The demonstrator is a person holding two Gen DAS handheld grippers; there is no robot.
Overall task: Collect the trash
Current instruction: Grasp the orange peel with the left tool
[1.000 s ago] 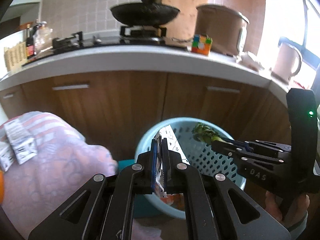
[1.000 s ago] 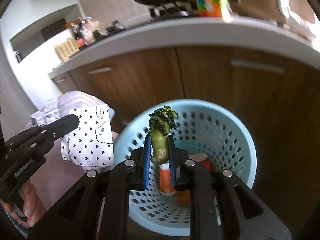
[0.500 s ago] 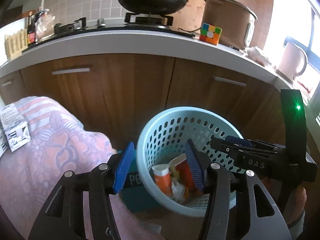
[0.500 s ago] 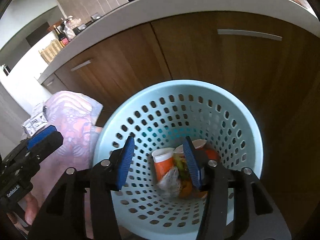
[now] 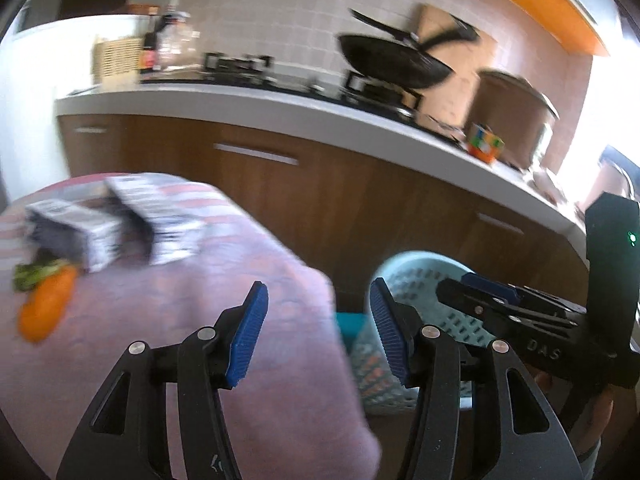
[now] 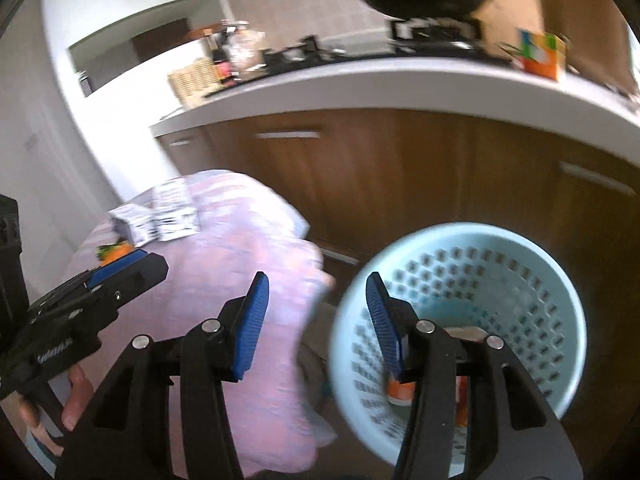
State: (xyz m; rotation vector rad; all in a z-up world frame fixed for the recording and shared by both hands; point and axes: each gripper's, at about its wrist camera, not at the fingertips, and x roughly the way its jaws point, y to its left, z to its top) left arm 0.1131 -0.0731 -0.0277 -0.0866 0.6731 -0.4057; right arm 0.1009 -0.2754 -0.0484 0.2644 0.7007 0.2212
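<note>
Honestly, both jaws apart and empty, left gripper (image 5: pixel 316 320) and right gripper (image 6: pixel 316 316); crumpled wrappers (image 5: pixel 120 220) near the pink-clothed table's (image 5: pixel 240 280) far edge, light and floppy, best pinched by a raised fold.

Motion blur and blocked views across both wrist cameras

The print on the packets (image 5: pixel 116 222) is smearing past reading, and the bottles (image 5: pixel 168 46) on the worktop (image 5: pixel 280 110) are blurring together. The right gripper (image 6: pixel 316 322) is covering most of the litter inside the blue basket (image 6: pixel 560 280), while the left-wrist frame's edge is cutting off the hand (image 5: pixel 592 412) beneath it.
</note>
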